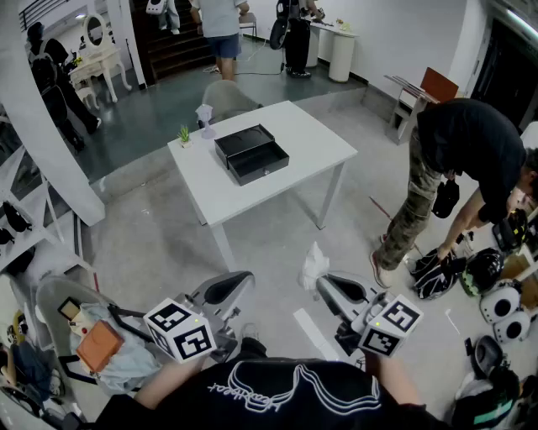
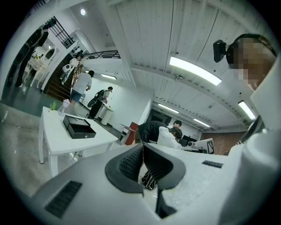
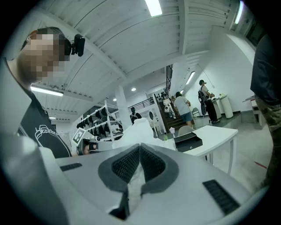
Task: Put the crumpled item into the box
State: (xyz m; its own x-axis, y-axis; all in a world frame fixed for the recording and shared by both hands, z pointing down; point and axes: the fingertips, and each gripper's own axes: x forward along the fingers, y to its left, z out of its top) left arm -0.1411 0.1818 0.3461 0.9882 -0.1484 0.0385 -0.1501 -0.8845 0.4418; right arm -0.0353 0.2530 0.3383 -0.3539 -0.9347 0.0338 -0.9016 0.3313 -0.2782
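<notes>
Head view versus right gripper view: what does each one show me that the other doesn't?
Only the head view: the gear on the floor at right and the orange item at lower left. Only the right gripper view: the ceiling lights and the person's head camera. Both: the right gripper shut on the crumpled item, and the black box on the white table ahead.

Black shirt (image 1: 277,393), perhaps white-lettered
</notes>
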